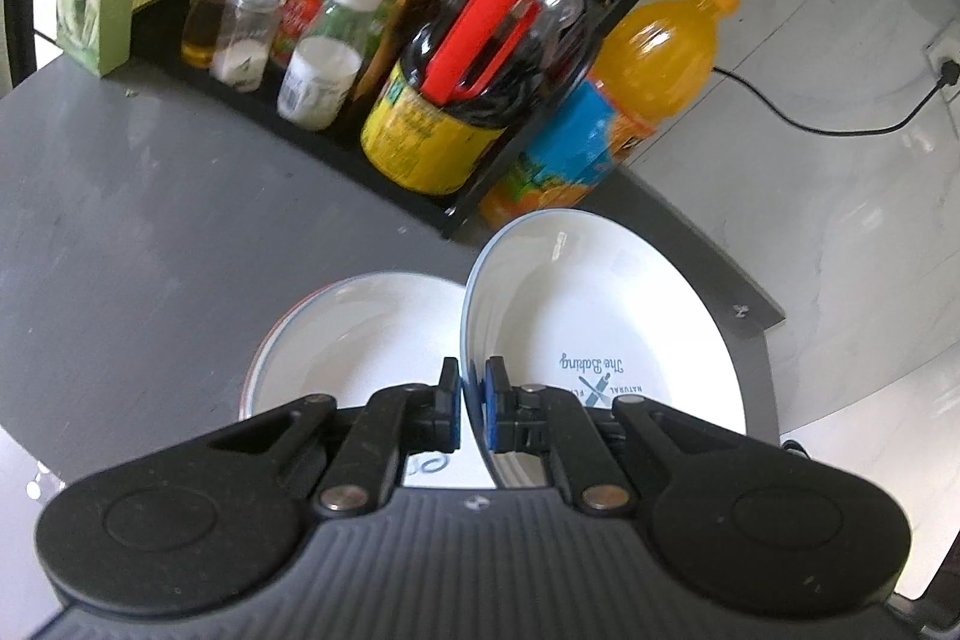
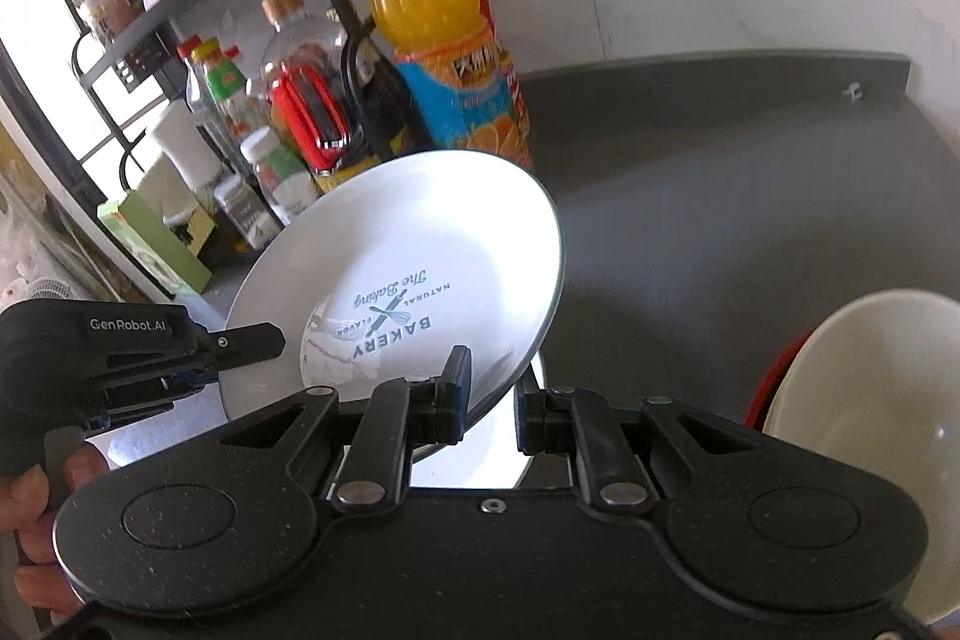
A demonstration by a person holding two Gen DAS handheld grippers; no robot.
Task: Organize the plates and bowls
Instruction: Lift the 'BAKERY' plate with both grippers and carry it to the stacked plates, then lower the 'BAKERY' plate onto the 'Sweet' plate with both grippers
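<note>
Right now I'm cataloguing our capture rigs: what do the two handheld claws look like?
Both are matte black plastic. Each has a ribbed body, two round discs at its sides, and linkage arms with silver rivets. The left claw has blue pads on its fingers. The right claw body is speckled. In the right wrist view, the left unit's side reads "GenRobot.AI" in white. No sleeve or cable shows.

A: What is the left gripper (image 1: 473, 403) doing?
B: Its blue-padded jaws are clamped on a plate rim; a hand (image 2: 36, 514) holds its handle.
A: And the right gripper (image 2: 491, 400)?
B: Jaws parted, gripping nothing.
</note>
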